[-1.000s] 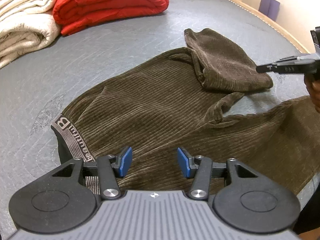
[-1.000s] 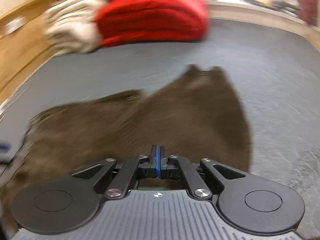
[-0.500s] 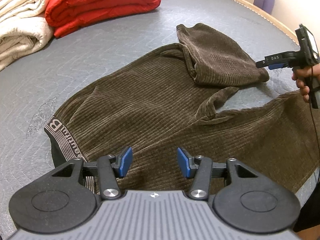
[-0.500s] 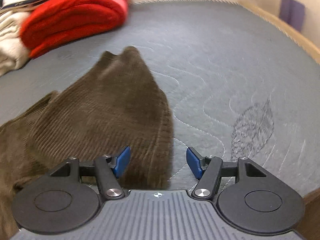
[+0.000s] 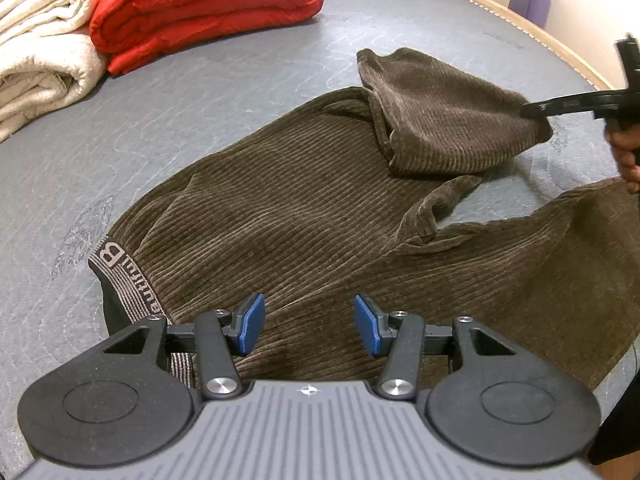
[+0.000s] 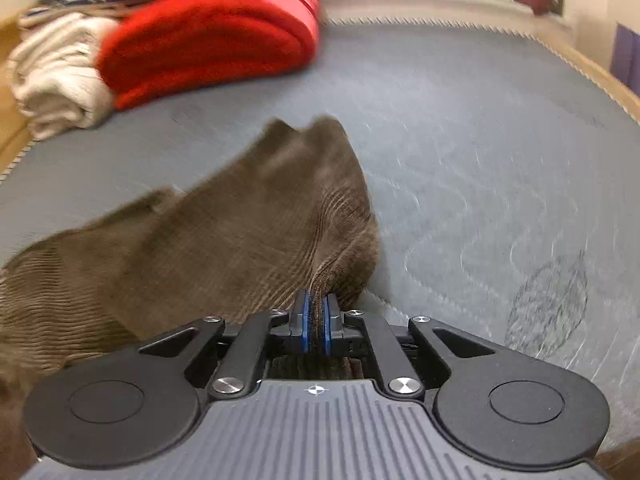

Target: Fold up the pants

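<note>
Brown corduroy pants (image 5: 304, 216) lie spread on the grey mattress (image 5: 200, 112), with the lettered waistband (image 5: 120, 276) at the left. The far leg is folded back on itself (image 5: 444, 120). The near leg (image 5: 540, 260) runs off to the right. My left gripper (image 5: 309, 318) is open and empty, hovering over the pants near the waistband. My right gripper (image 6: 316, 320) is shut on the hem of the folded-back leg (image 6: 256, 224); it also shows in the left wrist view (image 5: 532, 111) at the right edge of that leg.
A folded red quilt (image 5: 204, 4) and a cream blanket (image 5: 36, 60) lie at the far left of the mattress. A wooden bed edge (image 5: 560, 48) runs along the right side. A purple object (image 5: 530, 0) stands against the wall.
My right gripper was open beside the folded leg's hem half a second ago and has now closed on it. My left gripper stays open and has barely moved.
</note>
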